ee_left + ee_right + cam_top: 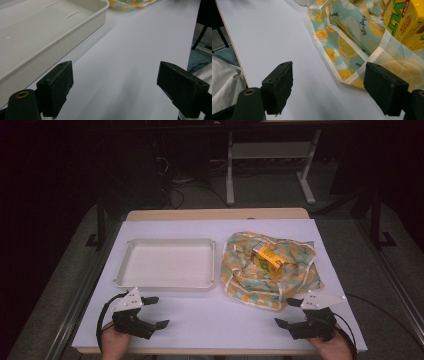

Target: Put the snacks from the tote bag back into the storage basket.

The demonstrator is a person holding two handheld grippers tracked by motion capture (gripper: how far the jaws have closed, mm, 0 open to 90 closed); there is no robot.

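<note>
High view: white-topped desk [210, 320], largest. On its left half, empty white tray [169, 265]. Just right of tray, crumpled lemon-print cloth [265, 270]; yellow carton [270, 260] lying on top of cloth, toward its middle. At near edge, left claw [156, 312] and right claw [287, 312], each in a hand, jaws spread wide, holding nothing, right one near cloth's front corner.

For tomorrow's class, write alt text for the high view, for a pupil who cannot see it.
A person's two open grippers, left gripper and right gripper, rest at the near edge of a white table. Beyond them lie an empty white tray and a yellow carton on a lemon-print cloth.
</note>
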